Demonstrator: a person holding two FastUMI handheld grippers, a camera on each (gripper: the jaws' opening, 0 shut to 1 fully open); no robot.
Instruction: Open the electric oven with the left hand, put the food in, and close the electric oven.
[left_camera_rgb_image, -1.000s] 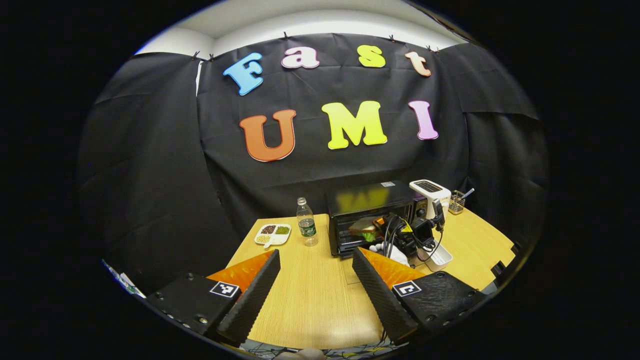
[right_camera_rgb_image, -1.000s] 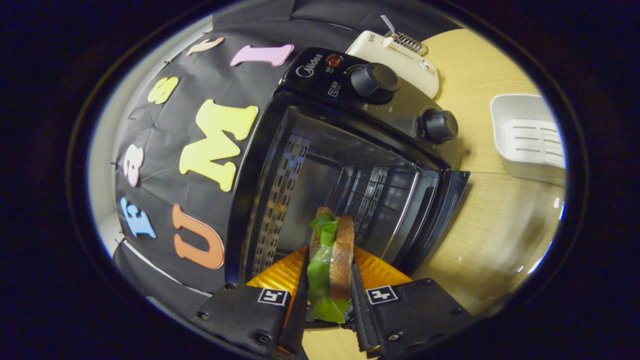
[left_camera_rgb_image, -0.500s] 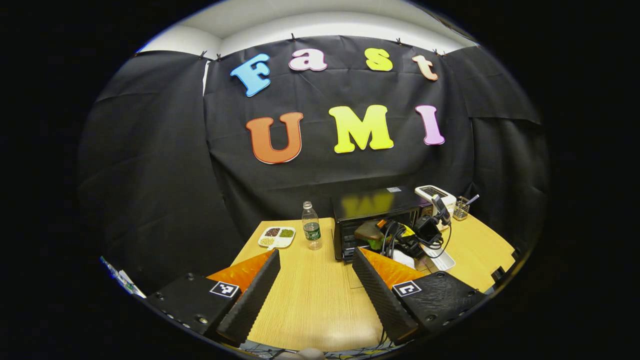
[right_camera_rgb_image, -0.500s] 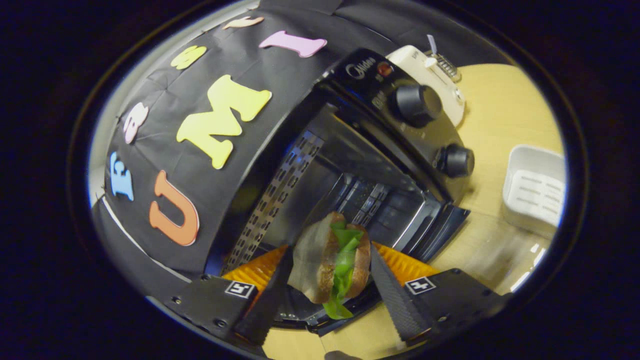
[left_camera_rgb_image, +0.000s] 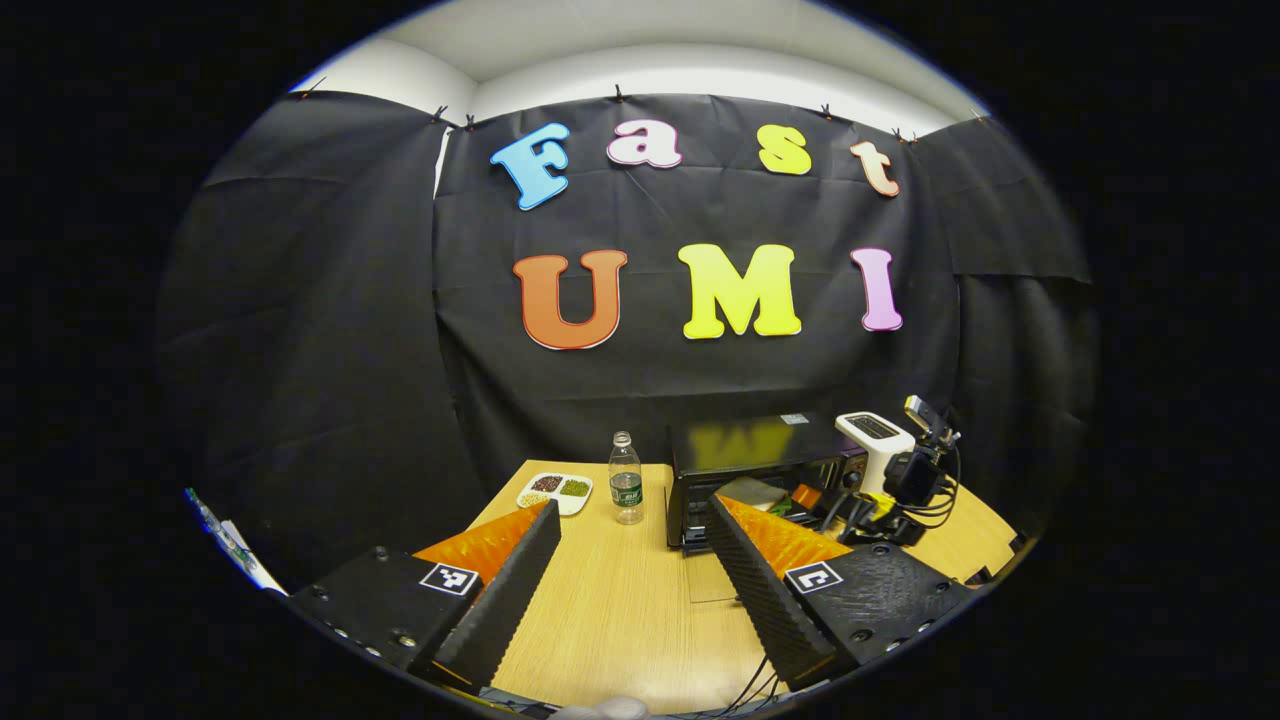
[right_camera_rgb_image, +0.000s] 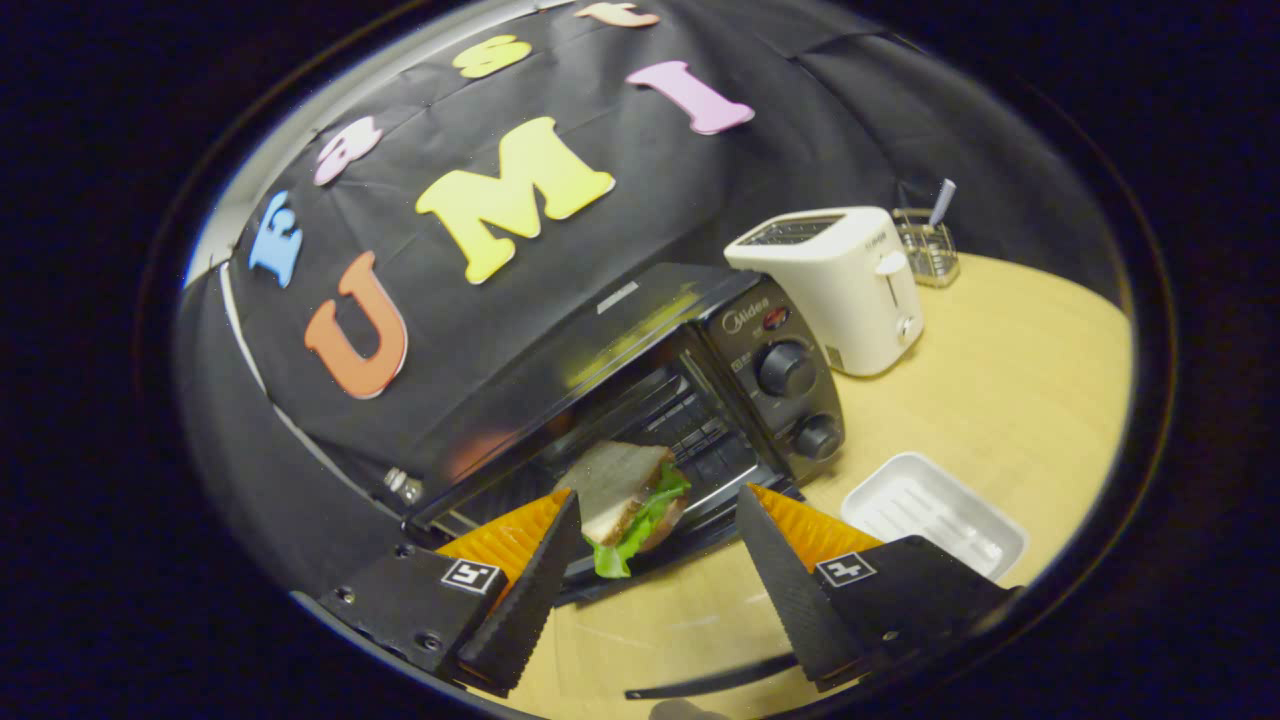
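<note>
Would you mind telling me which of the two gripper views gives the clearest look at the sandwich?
The right gripper view: the sandwich sits close, just inside the open electric oven, bread and green lettuce plainly visible between the open fingers of the right gripper. In the left gripper view it is a small, far-off patch in the oven's mouth, partly hidden by a finger.

We see the black oven (right_camera_rgb_image: 640, 390) on the wooden table with its door (right_camera_rgb_image: 640, 560) dropped open toward us, two round knobs (right_camera_rgb_image: 785, 368) stacked on its right panel. The sandwich (right_camera_rgb_image: 625, 495), brown bread with green lettuce spilling from its edge, lies tilted at the oven's mouth, on or just over the open door.
</note>
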